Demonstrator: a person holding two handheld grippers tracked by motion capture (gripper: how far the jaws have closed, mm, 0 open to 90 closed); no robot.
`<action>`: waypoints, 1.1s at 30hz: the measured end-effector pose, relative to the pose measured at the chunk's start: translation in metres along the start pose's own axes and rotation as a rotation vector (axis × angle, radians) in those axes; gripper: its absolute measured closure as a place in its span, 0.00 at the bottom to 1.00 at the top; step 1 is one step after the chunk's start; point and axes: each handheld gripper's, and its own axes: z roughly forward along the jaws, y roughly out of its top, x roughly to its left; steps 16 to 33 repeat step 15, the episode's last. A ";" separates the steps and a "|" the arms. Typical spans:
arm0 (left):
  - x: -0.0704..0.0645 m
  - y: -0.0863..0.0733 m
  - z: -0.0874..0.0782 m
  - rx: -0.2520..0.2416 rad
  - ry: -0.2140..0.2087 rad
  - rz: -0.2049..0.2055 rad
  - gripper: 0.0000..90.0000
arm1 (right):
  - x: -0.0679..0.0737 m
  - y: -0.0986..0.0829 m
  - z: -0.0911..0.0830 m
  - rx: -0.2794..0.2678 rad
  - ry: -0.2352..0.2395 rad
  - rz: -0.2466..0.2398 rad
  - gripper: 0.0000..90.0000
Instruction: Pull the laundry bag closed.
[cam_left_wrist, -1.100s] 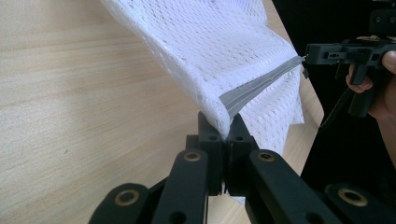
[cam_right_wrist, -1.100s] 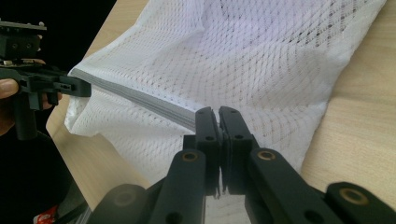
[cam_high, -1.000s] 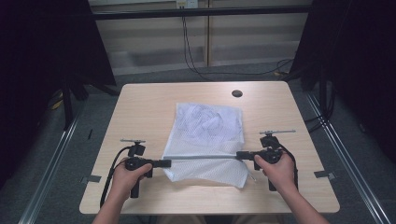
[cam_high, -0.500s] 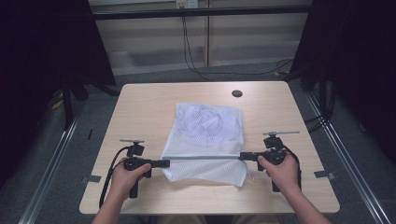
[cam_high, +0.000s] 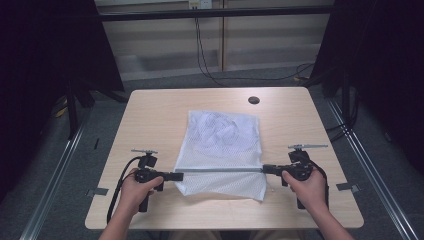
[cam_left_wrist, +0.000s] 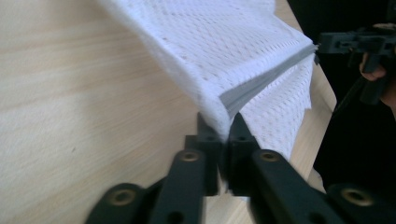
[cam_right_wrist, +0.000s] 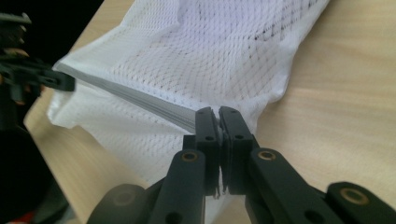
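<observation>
- A white mesh garment lies spread on the light wooden desk, its far end flat toward the round dark grommet near the desk's far edge.
- The left tool, held in the person's left hand, has its jaws pressed together on the garment's near left corner, as the left gripper view shows.
- The right tool, in the right hand, pinches the opposite near corner.
- Between the two tools the garment's grey hem band is pulled into a straight, taut line, raised off the desk.
- Below that line, a flap of mesh hangs toward the desk's near edge.
</observation>
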 end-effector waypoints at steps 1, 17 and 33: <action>-0.001 0.000 0.000 -0.030 0.014 0.018 0.53 | 0.000 -0.001 0.000 0.003 -0.012 -0.015 0.96; 0.000 0.006 -0.011 -0.074 0.190 0.174 0.17 | -0.012 -0.006 0.000 -0.116 -0.106 -0.187 0.29; 0.000 0.006 -0.011 -0.074 0.190 0.174 0.17 | -0.012 -0.006 0.000 -0.116 -0.106 -0.187 0.29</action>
